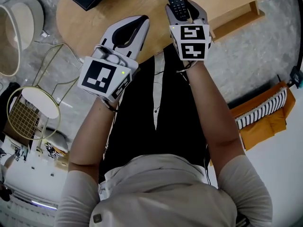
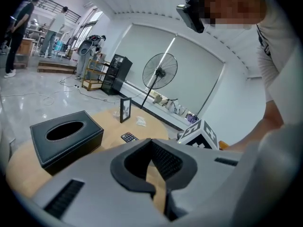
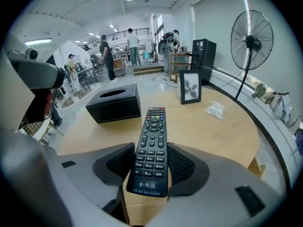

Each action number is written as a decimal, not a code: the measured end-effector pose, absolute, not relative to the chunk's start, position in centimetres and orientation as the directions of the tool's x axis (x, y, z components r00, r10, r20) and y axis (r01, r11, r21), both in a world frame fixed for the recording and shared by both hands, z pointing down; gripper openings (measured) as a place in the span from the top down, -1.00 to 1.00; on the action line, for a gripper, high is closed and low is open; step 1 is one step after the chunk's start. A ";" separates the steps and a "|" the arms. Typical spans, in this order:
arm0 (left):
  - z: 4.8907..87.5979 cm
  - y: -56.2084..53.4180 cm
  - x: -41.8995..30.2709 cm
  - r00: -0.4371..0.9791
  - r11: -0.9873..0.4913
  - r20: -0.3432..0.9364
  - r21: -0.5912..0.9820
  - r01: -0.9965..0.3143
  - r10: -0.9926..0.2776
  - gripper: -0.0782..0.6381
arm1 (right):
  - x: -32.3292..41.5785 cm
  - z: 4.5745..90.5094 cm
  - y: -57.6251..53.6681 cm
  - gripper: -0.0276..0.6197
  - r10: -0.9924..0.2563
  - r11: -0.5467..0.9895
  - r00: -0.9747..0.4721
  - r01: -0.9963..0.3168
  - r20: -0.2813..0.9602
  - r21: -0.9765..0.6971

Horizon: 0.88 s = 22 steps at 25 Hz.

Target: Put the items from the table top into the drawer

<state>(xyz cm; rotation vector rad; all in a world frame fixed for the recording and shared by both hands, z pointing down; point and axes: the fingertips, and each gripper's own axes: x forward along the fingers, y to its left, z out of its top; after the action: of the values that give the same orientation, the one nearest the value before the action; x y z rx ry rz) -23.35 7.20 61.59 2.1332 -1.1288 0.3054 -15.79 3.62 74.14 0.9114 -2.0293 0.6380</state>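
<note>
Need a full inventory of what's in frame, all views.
table: 1, light wood, under both grippers
tissue box: 1, black, on table
remote: 1, black, between right gripper's pads
picture frame: 1, black, upright on table
small packet: 1, whitish, on table by frame
fan: 1, black, floor behind table
wire stand: 1, gold, floor beside table
left gripper: 1, grey, shut, empty
right gripper: 1, grey, shut on remote

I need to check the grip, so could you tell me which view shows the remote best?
The right gripper view: the whole remote shows face up, clamped between the right gripper's pads. The head view cuts off its far end; the left gripper view shows only a small end.
</note>
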 end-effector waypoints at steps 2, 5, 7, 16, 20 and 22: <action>60.5 7.3 -22.6 0.611 -0.405 0.492 0.466 -0.787 -0.621 0.76 | -14.8 72.6 3.4 0.19 -0.404 0.589 -0.408 -0.801 0.819 -0.108; 58.6 7.8 -21.8 0.644 -0.456 0.478 0.459 -0.763 -0.597 0.76 | -13.4 69.9 3.4 0.19 -0.458 0.543 -0.383 -0.835 0.803 -0.089; 57.3 8.2 -20.9 0.667 -0.490 0.471 0.454 -0.744 -0.577 0.76 | -12.2 68.0 3.5 0.19 -0.492 0.510 -0.363 -0.857 0.791 -0.076; 53.7 7.1 -14.6 0.762 -0.634 0.442 0.430 -0.643 -0.473 0.76 | -4.7 63.2 3.5 0.19 -0.586 0.354 -0.259 -0.934 0.768 -0.045; 51.6 7.5 -10.9 0.788 -0.686 0.430 0.404 -0.605 -0.441 0.76 | -0.5 61.7 5.3 0.19 -0.606 0.300 -0.227 -0.953 0.763 -0.045; 51.3 7.9 -9.1 0.792 -0.698 0.433 0.398 -0.596 -0.430 0.76 | 1.4 61.6 6.4 0.19 -0.607 0.282 -0.218 -0.958 0.764 -0.049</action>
<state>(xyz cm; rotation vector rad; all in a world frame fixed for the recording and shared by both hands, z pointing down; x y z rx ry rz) -9.11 7.87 51.29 2.4506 -0.7617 0.4187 1.35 6.36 61.57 1.4024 -1.9196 0.7099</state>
